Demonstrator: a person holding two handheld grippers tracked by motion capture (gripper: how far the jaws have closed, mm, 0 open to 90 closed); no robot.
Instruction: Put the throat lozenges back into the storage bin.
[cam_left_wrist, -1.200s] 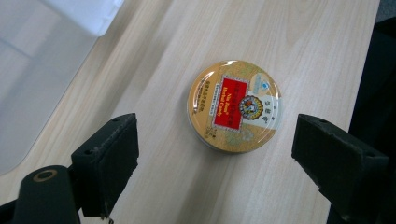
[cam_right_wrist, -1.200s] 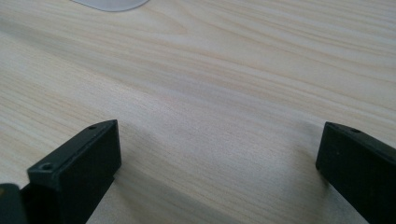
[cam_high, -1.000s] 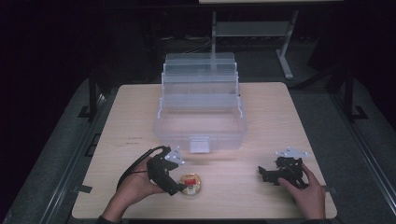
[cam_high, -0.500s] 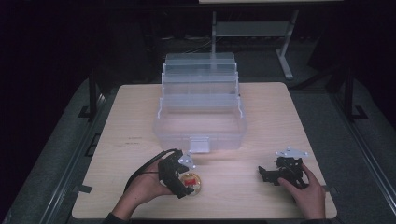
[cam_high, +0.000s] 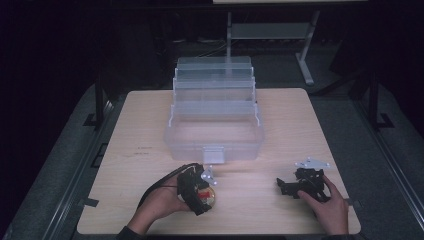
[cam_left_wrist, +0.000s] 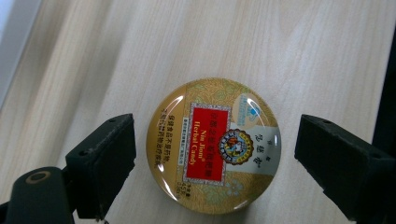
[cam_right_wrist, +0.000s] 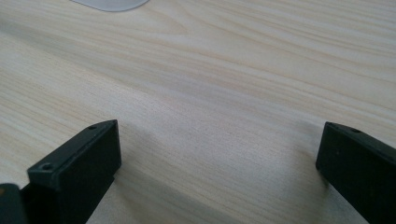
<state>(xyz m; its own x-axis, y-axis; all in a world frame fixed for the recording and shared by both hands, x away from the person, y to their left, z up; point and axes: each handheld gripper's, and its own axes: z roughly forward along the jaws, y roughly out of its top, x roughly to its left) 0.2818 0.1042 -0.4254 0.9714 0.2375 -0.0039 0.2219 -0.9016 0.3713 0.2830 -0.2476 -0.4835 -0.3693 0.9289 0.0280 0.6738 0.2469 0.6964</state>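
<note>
Wood table (cam_high: 150, 125) — both grippers wide open; left gripper (cam_left_wrist: 215, 154) straddles candy tin (cam_left_wrist: 213, 144), half-hidden overhead.

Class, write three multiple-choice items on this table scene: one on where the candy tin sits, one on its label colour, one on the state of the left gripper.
1. Where is the round candy tin?
A. inside the clear plastic box
B. on the wooden table between the left gripper's jaws
C. under the right gripper

2. What colour is the tin's central label panel?
A. red
B. blue
C. black

3. The left gripper is:
A. shut on the tin
B. open around the tin
C. lying far from it

Answers: 1 B, the tin rests on the table before the clear plastic box; 2 A, red panel; 3 B, gaps show on both sides.
</note>
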